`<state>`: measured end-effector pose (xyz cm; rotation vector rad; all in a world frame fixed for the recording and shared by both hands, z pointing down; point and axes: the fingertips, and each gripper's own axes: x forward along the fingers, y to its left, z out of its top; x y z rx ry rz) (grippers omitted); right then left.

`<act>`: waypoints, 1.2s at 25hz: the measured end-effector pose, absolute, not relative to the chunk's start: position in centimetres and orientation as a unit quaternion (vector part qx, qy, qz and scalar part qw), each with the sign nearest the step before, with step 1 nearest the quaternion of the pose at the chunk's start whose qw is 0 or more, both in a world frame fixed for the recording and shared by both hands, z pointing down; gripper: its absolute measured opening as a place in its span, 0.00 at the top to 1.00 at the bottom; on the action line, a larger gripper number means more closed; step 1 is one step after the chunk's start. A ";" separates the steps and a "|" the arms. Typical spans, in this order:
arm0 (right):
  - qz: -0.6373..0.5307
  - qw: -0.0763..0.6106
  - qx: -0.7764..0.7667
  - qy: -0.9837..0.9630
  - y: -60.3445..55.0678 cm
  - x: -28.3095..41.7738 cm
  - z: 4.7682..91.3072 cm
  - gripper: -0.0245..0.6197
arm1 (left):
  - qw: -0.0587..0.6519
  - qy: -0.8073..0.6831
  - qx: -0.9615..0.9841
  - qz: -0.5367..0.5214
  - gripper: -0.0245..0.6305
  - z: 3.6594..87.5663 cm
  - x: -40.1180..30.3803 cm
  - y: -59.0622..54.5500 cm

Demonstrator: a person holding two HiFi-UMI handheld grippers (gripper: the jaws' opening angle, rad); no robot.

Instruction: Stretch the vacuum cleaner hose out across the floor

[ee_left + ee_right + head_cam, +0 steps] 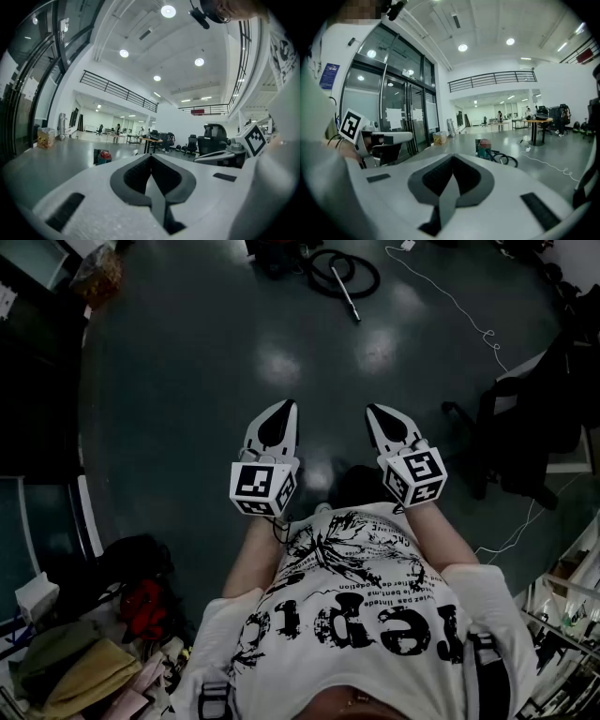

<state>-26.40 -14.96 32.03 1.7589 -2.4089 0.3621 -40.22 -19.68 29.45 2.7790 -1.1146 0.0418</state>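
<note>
Tangling is the main worry: the vacuum cleaner hose [345, 274] lies coiled well away across the floor, next to the vacuum cleaner [485, 146], and a white cable [450, 298] trails near it, so a hasty pull could snag the cable or tip the machine (the coil looks tight). Left gripper [282, 412] and right gripper [379, 416] hover side by side before the person's chest, both clenched on nothing, the right one dipped slightly.

White black-printed T-shirt [375, 624]; white left gripper [284, 406] and right gripper [374, 411] with black-lined jaws.
</note>
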 end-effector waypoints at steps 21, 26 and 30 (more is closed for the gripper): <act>0.139 0.086 0.548 -0.820 -48.9 -10.0 33.6 0.96 | 0.090 -0.381 0.919 0.038 0.96 30.5 -23.5 -53.2; 0.143 0.083 0.562 -0.810 -56.9 -6.4 33.4 0.96 | 0.107 -0.374 0.920 0.038 0.96 30.7 -20.5 -61.3; 0.141 0.091 0.579 -0.798 -63.4 -4.7 34.5 0.96 | 0.111 -0.369 0.921 0.055 0.96 32.3 -19.7 -68.1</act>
